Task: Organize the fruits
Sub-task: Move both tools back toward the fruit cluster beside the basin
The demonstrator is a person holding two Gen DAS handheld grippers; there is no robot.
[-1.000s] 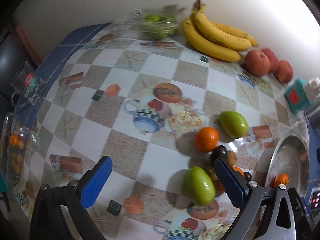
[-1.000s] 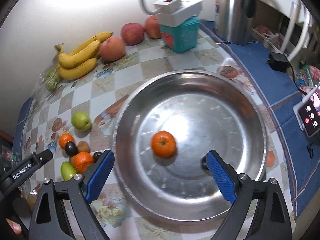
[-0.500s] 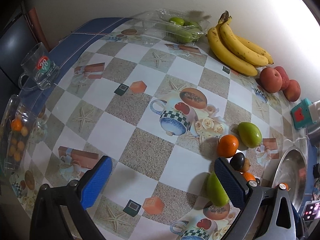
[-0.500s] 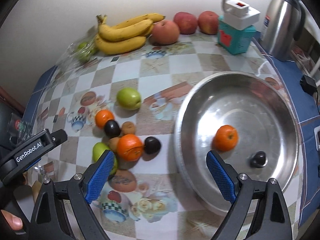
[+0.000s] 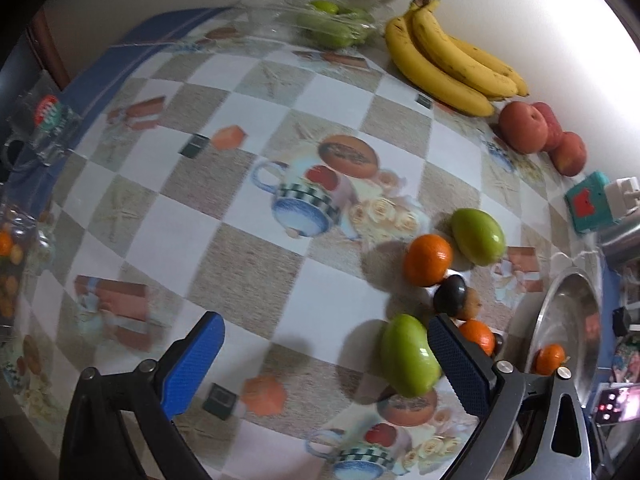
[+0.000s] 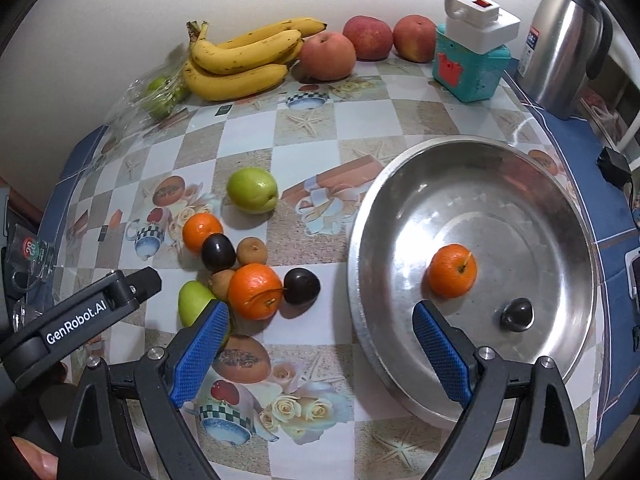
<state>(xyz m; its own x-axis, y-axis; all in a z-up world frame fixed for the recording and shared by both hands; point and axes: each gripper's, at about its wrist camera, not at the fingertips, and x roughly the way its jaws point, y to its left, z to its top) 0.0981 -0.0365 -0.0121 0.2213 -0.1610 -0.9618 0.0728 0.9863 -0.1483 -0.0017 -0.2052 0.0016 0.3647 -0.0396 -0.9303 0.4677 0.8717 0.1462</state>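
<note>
The right gripper [image 6: 320, 350] is spread wide with nothing in it, above the worktop [image 6: 308, 152] between a pile of fruit [image 6: 248, 272] and the metal bowl [image 6: 560, 216]. The bowl holds an orange [image 6: 452, 276] and a dark plum [image 6: 517, 314]. The left gripper [image 5: 320, 364] is wide open too, beside a green fruit [image 5: 408, 354].

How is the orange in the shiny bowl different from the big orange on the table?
The orange in the bowl lies alone on bare metal of the steel bowl; the orange on the table is crowded by a dark plum and other small fruits. The bowl one looks a little smaller. Its stem end faces right; the table one's faces down toward the camera. Both are round, bright orange and ungripped.
</note>
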